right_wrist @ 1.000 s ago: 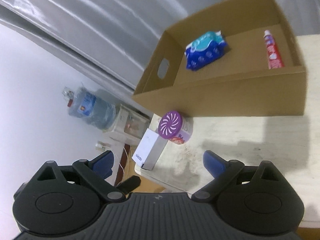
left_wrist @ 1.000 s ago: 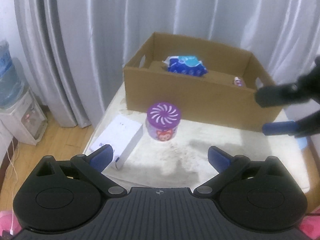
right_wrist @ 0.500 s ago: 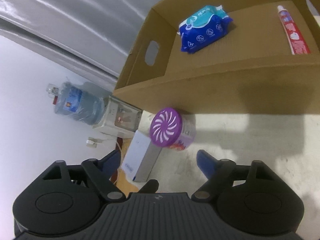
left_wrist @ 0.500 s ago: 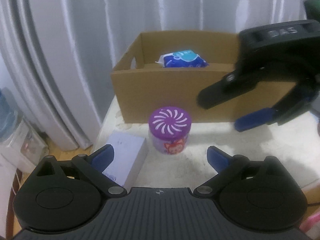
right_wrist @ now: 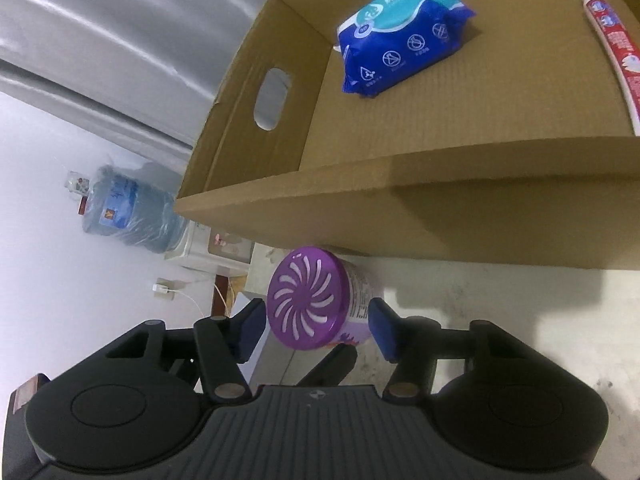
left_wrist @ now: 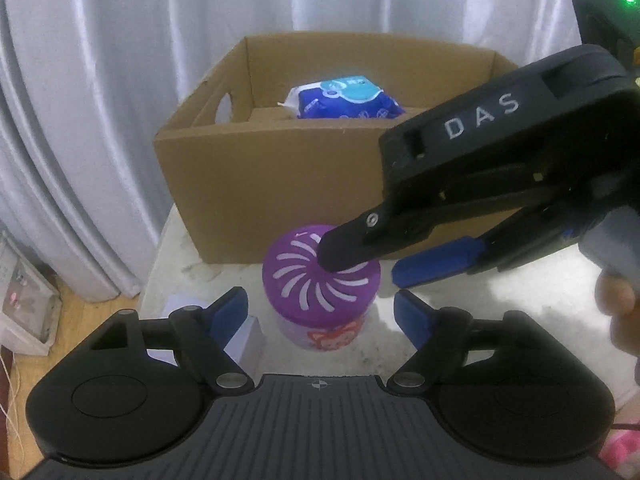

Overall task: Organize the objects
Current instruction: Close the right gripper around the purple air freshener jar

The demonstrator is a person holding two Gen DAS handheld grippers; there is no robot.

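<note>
A purple-lidded jar (left_wrist: 320, 292) stands on the white table in front of an open cardboard box (left_wrist: 272, 184); it also shows in the right wrist view (right_wrist: 316, 304). My right gripper (right_wrist: 318, 326) is open with its jaws on either side of the jar; it reaches in from the right in the left wrist view (left_wrist: 368, 264). My left gripper (left_wrist: 320, 312) is open and empty, just short of the jar. In the box (right_wrist: 440, 200) lie a blue wipes pack (right_wrist: 400, 40) and a toothpaste tube (right_wrist: 616, 48). The wipes pack (left_wrist: 348, 98) also shows in the left wrist view.
A white box (left_wrist: 248, 340) lies on the table at the jar's left, mostly hidden by my left finger. The table's left edge (left_wrist: 156, 272) is close. A water bottle (right_wrist: 128, 212) on a dispenser stands on the floor beyond. Grey curtains hang behind.
Both grippers have moved in toward the jar. The right gripper has come over it from the right and now brackets it with open jaws.
</note>
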